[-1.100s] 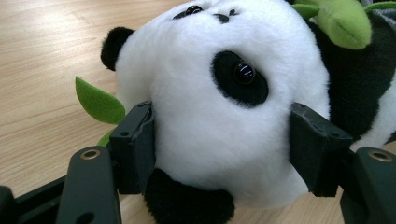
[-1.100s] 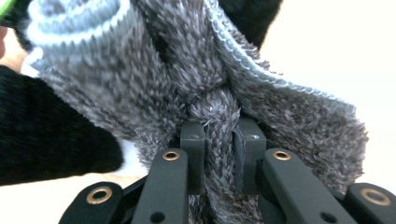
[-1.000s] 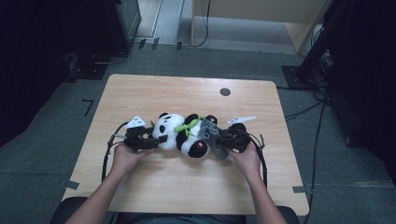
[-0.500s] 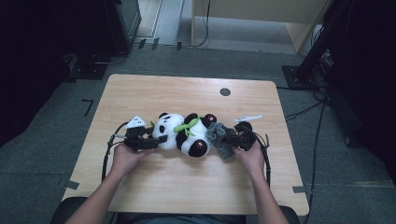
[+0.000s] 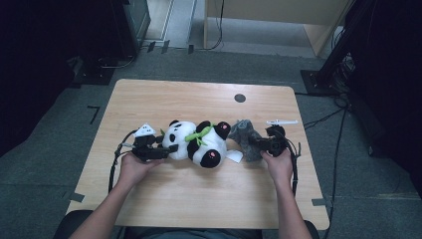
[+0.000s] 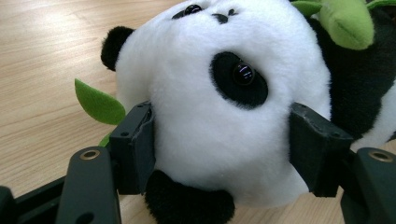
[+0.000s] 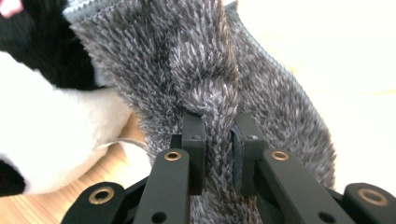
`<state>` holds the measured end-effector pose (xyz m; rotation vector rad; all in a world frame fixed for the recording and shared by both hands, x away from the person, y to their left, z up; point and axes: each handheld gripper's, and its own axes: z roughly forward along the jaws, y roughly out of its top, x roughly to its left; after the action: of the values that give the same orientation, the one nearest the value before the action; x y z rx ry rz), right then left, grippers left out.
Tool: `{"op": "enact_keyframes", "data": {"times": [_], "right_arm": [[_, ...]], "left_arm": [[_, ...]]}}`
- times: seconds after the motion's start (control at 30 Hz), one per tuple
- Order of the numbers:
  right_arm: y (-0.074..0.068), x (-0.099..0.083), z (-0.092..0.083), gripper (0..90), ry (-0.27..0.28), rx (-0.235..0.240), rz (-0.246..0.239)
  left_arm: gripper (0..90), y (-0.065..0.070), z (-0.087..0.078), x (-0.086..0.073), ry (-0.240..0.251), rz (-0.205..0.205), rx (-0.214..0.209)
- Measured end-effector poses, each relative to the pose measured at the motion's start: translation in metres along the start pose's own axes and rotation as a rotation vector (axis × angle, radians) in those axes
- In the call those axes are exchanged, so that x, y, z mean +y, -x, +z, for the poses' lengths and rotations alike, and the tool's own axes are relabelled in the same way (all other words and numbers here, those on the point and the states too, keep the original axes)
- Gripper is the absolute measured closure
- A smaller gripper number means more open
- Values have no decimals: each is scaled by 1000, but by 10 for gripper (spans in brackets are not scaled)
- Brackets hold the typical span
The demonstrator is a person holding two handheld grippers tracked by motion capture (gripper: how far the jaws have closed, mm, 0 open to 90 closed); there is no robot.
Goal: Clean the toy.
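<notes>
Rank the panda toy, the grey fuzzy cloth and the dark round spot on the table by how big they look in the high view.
1. Panda toy, clearly the largest.
2. Grey fuzzy cloth, bunched where the right gripper pinches it, so its full size is unsure.
3. Dark round spot, the smallest, though farther from the camera.

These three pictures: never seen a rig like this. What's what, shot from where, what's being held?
No robot arm here: a person sits at a wooden table with a handheld two-jaw gripper in each hand. The high view looks down from above the person's side. The other two come from cameras riding on the grippers, looking along their black fingers.

On the table lies a plush panda with green leaves, and beside it a grey fuzzy cloth.

The left gripper clamps the panda's white head from both sides. The right gripper is shut on a pinched fold of the grey cloth, just off the panda's black and white body.
</notes>
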<state>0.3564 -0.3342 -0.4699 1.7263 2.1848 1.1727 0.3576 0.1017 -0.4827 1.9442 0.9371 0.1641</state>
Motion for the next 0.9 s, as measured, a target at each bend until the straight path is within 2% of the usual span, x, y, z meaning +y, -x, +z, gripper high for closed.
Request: {"op": "enact_keyframes", "data": {"times": [0.1,0.17,0.2,0.23,0.3,0.5,0.53,0.57,0.6,0.7,0.77,0.8,0.83,0.9], "right_arm": [[-4,5,-10,791,42,0,-15],[-11,10,-19,791,71,-1,-47],[-11,10,-19,791,71,-1,-47],[-19,17,-29,791,101,1,-74],[-27,23,-38,791,127,18,-96],[-62,37,-52,790,172,88,-182],[-69,38,-52,790,175,103,-196],[-69,38,-52,790,175,103,-196],[-82,41,-50,790,172,132,-228],[-99,43,-43,790,156,171,-277],[-109,43,-34,790,133,194,-297],[-109,43,-34,790,133,194,-297],[-117,42,-23,790,97,210,-322],[-121,40,-11,790,62,213,-331]], "left_arm": [[312,0,0,0,-1,0,0],[312,0,0,0,-2,0,1],[312,0,0,0,-1,1,1],[312,0,0,0,-1,1,2],[312,1,0,0,-2,3,4],[310,1,0,0,0,4,9],[310,2,0,0,2,0,9],[310,2,0,0,3,1,10],[310,2,0,-1,4,3,11],[310,2,1,-1,7,5,12],[310,2,2,-1,8,8,12],[309,2,2,-1,8,8,12],[310,1,2,-1,15,7,9],[310,1,3,-1,17,5,8]]}}
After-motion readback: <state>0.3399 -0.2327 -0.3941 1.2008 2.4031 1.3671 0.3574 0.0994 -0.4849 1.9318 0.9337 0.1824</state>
